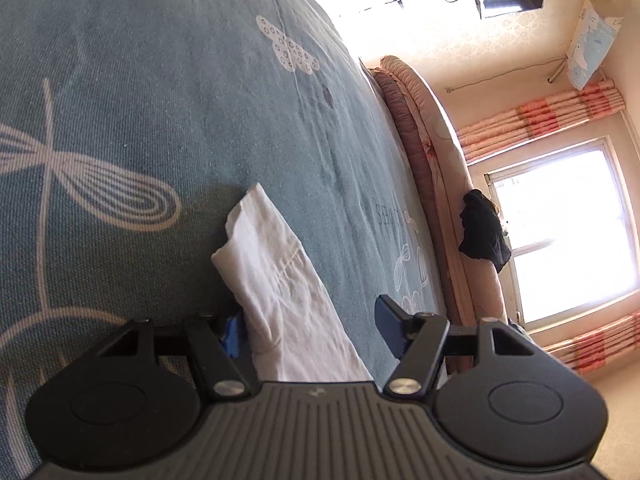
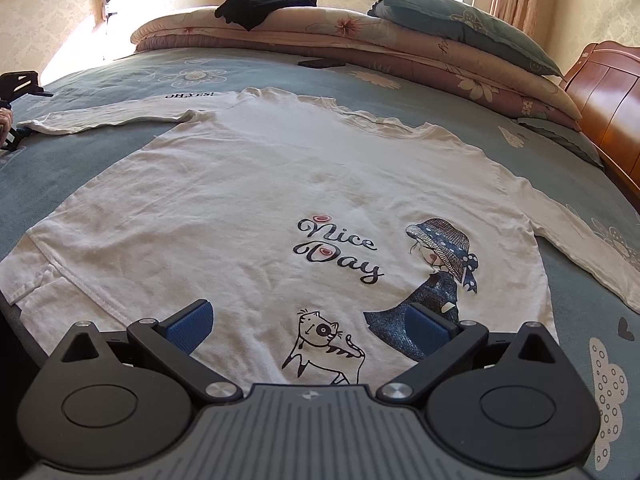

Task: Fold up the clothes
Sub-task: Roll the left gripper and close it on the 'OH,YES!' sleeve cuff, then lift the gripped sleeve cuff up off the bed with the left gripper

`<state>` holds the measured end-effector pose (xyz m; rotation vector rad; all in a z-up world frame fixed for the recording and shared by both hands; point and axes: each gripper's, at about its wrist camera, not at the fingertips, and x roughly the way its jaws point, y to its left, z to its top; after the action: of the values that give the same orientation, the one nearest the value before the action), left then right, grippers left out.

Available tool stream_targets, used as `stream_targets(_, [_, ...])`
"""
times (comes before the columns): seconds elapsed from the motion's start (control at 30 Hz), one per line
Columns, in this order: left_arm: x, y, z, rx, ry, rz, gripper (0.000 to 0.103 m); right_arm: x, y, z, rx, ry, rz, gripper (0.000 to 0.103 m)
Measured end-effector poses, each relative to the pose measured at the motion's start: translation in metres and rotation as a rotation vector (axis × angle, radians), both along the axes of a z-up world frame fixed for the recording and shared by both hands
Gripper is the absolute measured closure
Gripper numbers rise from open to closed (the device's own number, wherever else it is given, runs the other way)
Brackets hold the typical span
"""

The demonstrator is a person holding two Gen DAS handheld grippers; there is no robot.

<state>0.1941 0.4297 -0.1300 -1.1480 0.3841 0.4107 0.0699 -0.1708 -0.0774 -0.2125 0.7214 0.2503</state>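
A white long-sleeved shirt (image 2: pixel 256 184) lies spread flat, front up, on the teal bedsheet (image 2: pixel 120 72). It bears a "Nice Day" print, a girl in a hat and a cat. My right gripper (image 2: pixel 310 328) hovers open over the hem, with the cat print between its blue pads (image 2: pixel 192 324). In the left wrist view the camera is rolled sideways. The end of the shirt's sleeve (image 1: pixel 276 268) lies between my left gripper's (image 1: pixel 312 332) wide-apart fingers. It rests against the one blue pad (image 1: pixel 234 334), while the other finger (image 1: pixel 392 320) stands clear of the cloth.
A folded pink quilt (image 2: pixel 360 36) with a teal pillow (image 2: pixel 460 20) and a black garment (image 2: pixel 260 4) lies along the bed's far side. A dark phone (image 2: pixel 320 63) rests on the sheet. A wooden headboard (image 2: pixel 612 96) stands at the right. A window (image 1: pixel 560 232) lies beyond.
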Motion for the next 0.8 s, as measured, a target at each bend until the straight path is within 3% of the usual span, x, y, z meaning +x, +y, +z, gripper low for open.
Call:
stream_targets(0.07, [0.001, -0.011, 0.006, 0.091, 0.042, -0.033, 0.040, 0.001, -0.002, -0.001, 0.012, 0.005, 0.000, 0.000])
stream_targets(0.23, [-0.002, -0.013, 0.009, 0.131, 0.153, 0.010, 0.087, 0.004, -0.001, -0.004, 0.032, 0.003, 0.018, 0.000])
stream_targets(0.27, [0.000, -0.013, 0.012, 0.133, 0.182, 0.012, 0.091, 0.004, -0.001, -0.003, 0.037, -0.005, 0.029, 0.000])
stream_targets(0.5, [0.023, -0.020, 0.037, 0.170, 0.381, 0.011, 0.092, 0.028, -0.003, 0.001, 0.046, -0.034, 0.123, 0.000])
stream_targets(0.67, [0.033, -0.039, 0.073, 0.237, 0.382, -0.001, 0.092, 0.055, -0.004, 0.001, 0.057, -0.072, 0.221, 0.000])
stream_targets(0.8, [0.047, -0.062, 0.107, 0.323, 0.388, -0.027, 0.092, 0.062, -0.012, -0.015, 0.142, -0.025, 0.199, 0.000])
